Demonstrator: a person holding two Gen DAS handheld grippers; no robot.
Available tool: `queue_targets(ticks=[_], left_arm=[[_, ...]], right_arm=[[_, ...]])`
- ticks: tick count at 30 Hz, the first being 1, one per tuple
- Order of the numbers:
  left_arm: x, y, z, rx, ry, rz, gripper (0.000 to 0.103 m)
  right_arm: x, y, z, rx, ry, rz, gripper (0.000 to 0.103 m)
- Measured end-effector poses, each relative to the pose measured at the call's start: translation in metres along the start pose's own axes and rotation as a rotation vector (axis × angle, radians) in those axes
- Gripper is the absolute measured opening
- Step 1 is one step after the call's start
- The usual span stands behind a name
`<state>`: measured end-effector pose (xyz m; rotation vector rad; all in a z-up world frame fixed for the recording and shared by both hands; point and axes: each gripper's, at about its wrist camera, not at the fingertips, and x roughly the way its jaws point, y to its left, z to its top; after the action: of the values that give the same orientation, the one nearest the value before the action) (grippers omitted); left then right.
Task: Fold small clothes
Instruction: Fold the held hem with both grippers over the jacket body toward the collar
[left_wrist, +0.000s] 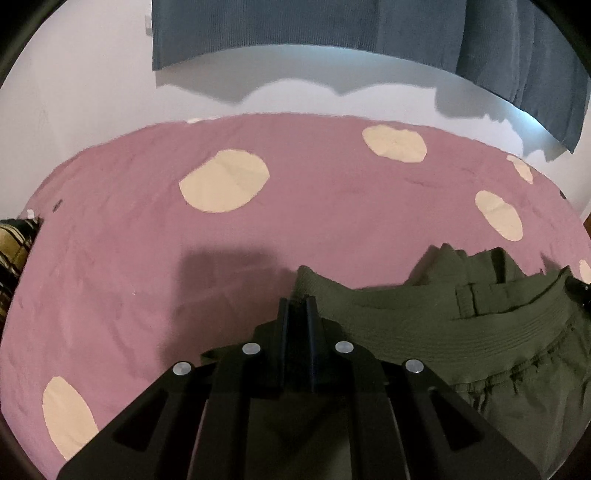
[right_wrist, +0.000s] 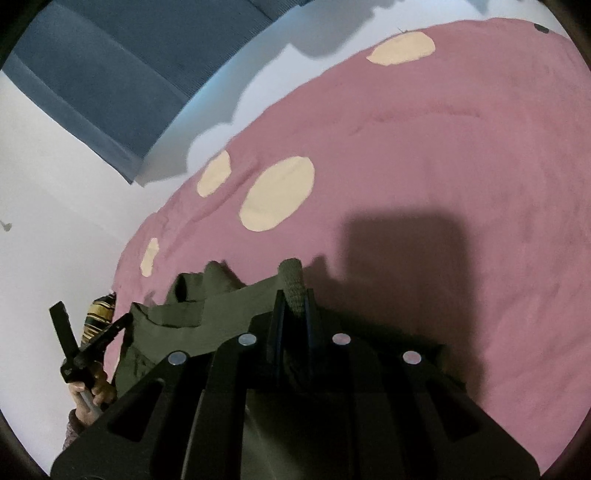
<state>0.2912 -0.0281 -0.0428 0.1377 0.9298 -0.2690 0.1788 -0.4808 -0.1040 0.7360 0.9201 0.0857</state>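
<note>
On the pink bedsheet (left_wrist: 332, 206) lies 1 olive-green garment (left_wrist: 443, 325), with 1 belt loop visible on its waistband. 2 black grippers are at that garment: the left gripper (left_wrist: 297, 306) and the right gripper (right_wrist: 293, 299), each with 2 fingers. The left wrist view shows 7 cream spots on the sheet, some cut by the picture's edge. Above the sheet hangs 1 blue curtain (left_wrist: 332, 29). At the sheet's left edge sits 1 plaid cloth (left_wrist: 13, 251). 1 hand (right_wrist: 90, 387) shows beside the garment.

The bed (left_wrist: 314, 221) has a pink cover with big cream dots (left_wrist: 224, 181). Green shorts (left_wrist: 443, 317) lie bunched on it. A striped cloth (left_wrist: 13, 243) sits at its edge.
</note>
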Motion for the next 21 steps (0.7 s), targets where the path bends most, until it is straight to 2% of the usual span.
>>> queue_targets(ticks=[3,10,21], left_arm=[[0.013,0.001,-0.003,-0.019,0.033,0.002,0.009],[0.023,-0.001,-0.004,-0.015,0.032,0.011,0.009],[0.031,-0.001,-0.008,-0.015,0.028,0.008,0.009]], right_arm=[[0.010,-0.009,-0.002,0.030,0.021,-0.017,0.009],[0.021,-0.024,-0.005,0.079,0.047,-0.014,0.009],[0.026,-0.038,-0.005,0.141,0.054,0.043,0.009]])
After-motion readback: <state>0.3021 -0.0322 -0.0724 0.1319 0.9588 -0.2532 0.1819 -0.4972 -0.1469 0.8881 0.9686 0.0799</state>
